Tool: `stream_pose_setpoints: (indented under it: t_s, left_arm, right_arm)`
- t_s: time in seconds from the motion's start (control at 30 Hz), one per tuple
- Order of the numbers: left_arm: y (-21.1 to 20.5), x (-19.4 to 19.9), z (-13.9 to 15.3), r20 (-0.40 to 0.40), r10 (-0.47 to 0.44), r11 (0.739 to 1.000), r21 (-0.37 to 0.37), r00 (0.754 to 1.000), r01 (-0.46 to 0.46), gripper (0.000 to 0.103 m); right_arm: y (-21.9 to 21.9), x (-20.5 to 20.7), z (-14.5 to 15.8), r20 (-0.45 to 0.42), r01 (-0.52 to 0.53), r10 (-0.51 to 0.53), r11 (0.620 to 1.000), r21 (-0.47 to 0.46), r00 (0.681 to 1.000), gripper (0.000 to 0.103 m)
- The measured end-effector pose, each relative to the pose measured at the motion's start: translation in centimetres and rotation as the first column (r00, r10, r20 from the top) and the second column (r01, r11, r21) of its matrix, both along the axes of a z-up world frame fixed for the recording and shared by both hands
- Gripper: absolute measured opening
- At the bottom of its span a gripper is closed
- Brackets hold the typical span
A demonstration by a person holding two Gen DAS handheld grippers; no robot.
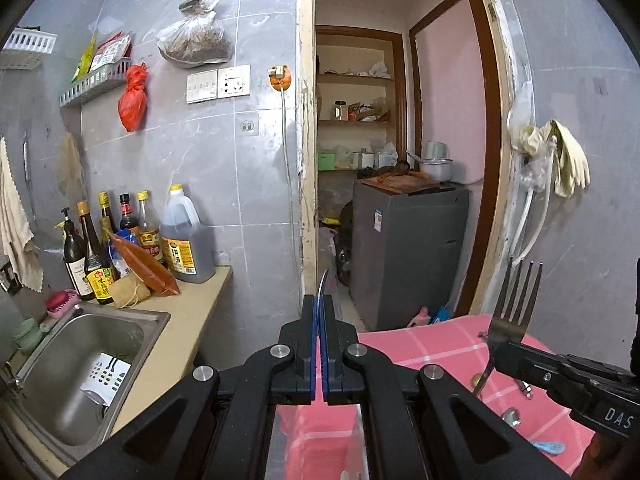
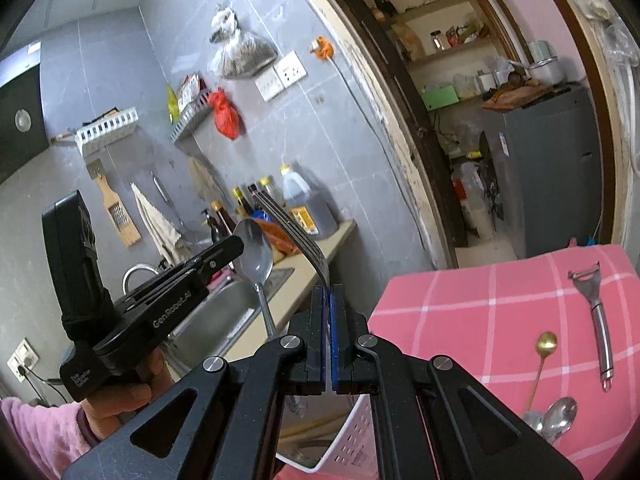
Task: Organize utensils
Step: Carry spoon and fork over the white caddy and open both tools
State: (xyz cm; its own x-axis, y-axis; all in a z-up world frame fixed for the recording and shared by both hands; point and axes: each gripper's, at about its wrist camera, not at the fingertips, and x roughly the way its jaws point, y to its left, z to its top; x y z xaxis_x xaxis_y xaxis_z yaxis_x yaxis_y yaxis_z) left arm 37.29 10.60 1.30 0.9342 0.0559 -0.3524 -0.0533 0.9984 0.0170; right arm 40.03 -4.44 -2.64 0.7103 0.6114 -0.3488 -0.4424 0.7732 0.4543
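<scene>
The left gripper is pressed together on a steel spoon, seen edge-on in its own view as a thin curved sliver rising past the fingertips; from the right wrist view the spoon stands nearly upright, bowl up, handle running down behind the right gripper's arm. The right gripper pinches a fork low on its neck, its long axis leaning up and to the left, tines pointing toward the bottles on the counter. Both utensils are held in the air above the near edge of the pink checked tablecloth. On the cloth lie a peeler, a gold-bowled spoon and two steel spoons. A white perforated basket sits below the right gripper.
</scene>
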Motion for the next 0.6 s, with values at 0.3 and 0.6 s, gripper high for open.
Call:
stream_pose_setpoints:
  t_s: [0.3, 0.6]
  left_arm:
    - [-0.7, -0.8, -1.7, 0.026, -0.028, 0.998, 0.064, 0.999, 0.026, 0.002]
    - [-0.7, -1.3, -2.6, 0.009, -0.063, 0.997, 0.035, 0.998, 0.063, 0.002]
  right_arm:
    - [1.1, -0.3, -2.0, -0.027, -0.013, 0.012, 0.999, -0.044, 1.0, 0.002]
    - [1.4, -0.4, -2.6, -0.048, -0.013, 0.01, 0.998, -0.06, 0.999, 0.002]
